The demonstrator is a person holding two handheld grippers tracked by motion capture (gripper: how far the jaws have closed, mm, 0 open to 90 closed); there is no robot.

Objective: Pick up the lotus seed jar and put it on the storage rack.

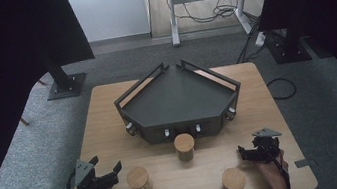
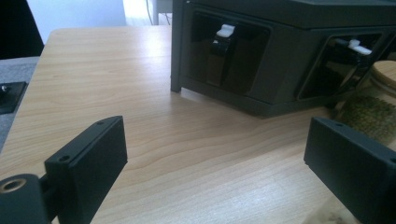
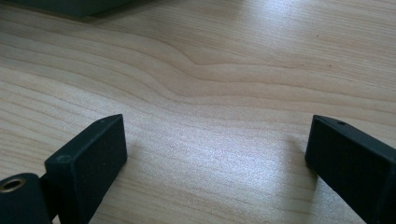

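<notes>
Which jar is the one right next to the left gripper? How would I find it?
Start at the big dark tray in the middle of the wooden table. Come toward the near edge on the left, where the open left gripper sits. The jar just beside its jaws is the one: of the three cork-lidded jars, it is farthest left, not the one against the tray or the one near the right gripper.

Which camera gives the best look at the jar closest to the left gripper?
The high view: the jar nearest the left gripper shows whole there, wooden lid and glass body, standing apart from the left gripper. The left gripper view catches a jar cut off at its right edge. The right gripper view faces bare table.
</notes>
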